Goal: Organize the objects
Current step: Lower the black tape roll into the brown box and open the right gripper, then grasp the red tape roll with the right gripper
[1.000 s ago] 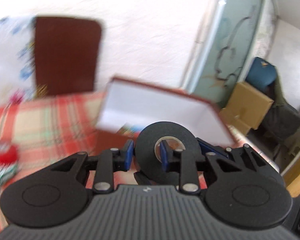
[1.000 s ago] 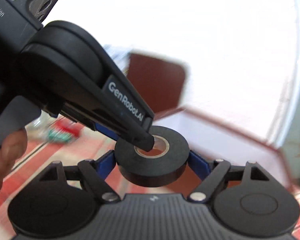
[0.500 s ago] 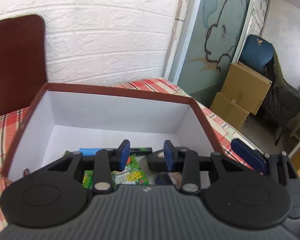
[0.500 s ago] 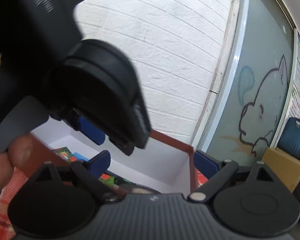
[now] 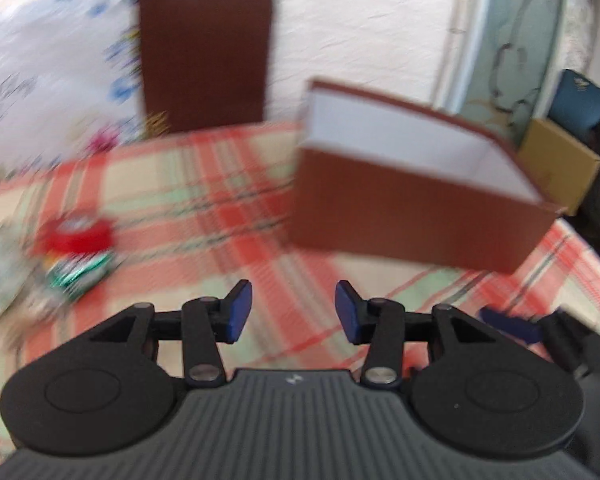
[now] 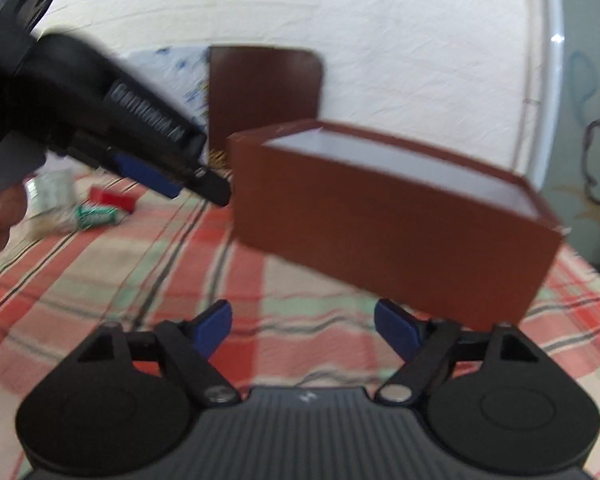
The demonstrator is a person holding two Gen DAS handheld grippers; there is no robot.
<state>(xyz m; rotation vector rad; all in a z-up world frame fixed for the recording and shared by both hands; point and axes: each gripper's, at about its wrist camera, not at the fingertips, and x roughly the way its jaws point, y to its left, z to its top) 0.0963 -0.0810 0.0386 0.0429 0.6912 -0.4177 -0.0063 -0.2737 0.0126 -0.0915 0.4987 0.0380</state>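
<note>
A brown box [image 5: 412, 216] with white inner walls stands on the plaid tablecloth [image 5: 220, 208]. It sits ahead and to the right of my left gripper [image 5: 293, 308], whose jaws are opening with nothing between them. My right gripper [image 6: 304, 320] faces the box [image 6: 380, 232] from its near side; its jaws are closing on empty air. From this low angle the box's contents are hidden. A red packet [image 5: 76, 236] and a green packet [image 5: 80, 276] lie on the cloth at the left. One of the left gripper's fingers [image 6: 212, 186] reaches in from the upper left of the right wrist view.
A dark brown board [image 5: 204, 56] leans on the white wall behind the table, beside a white patterned bag [image 5: 40, 80]. A clear packet [image 6: 48, 196] lies near the red packet [image 6: 112, 200]. Past the table's right edge are a cardboard carton [image 5: 560, 160] and a blue chair [image 5: 576, 96].
A second ago both grippers held a black tape roll, then hung over the open box. Now both have drawn back and lower, empty, and the roll is out of sight.
</note>
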